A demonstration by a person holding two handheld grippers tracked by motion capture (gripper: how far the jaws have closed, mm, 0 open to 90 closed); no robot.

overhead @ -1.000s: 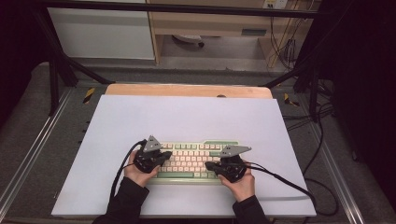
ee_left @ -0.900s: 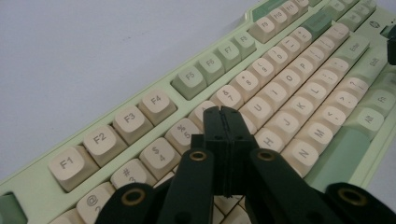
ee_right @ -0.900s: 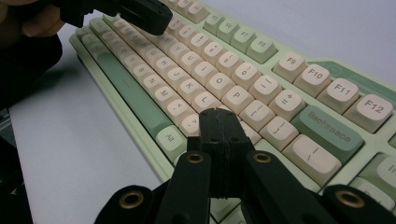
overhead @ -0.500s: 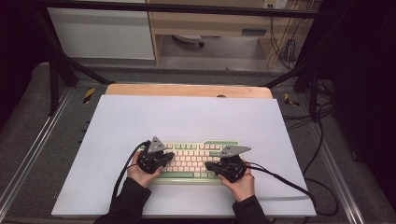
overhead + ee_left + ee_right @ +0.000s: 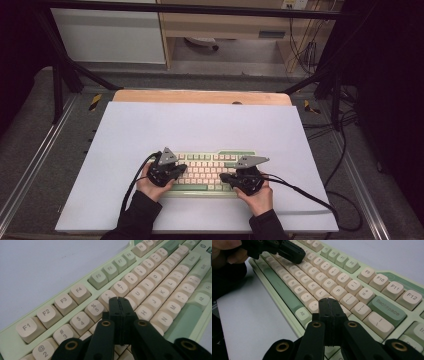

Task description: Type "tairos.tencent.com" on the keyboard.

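A pale green keyboard [image 5: 205, 167] with cream keys lies near the front of the white mat [image 5: 200, 125]. My left gripper [image 5: 176, 170] is over its left half, jaws shut with nothing between them. In the left gripper view its tip [image 5: 119, 300] hovers close above the keys [image 5: 150, 277] around the 6 and Y. My right gripper [image 5: 229, 178] is over the right half, also shut and empty. Its tip [image 5: 329, 301] sits just above the keys [image 5: 332, 272] near the punctuation row. The left gripper [image 5: 294, 252] appears farther along the keyboard in the right gripper view.
The mat covers a wooden tabletop [image 5: 200, 96] inside a metal frame. A black cable [image 5: 310, 192] trails from the right gripper across the mat's right front. Bare mat stretches behind and beside the keyboard.
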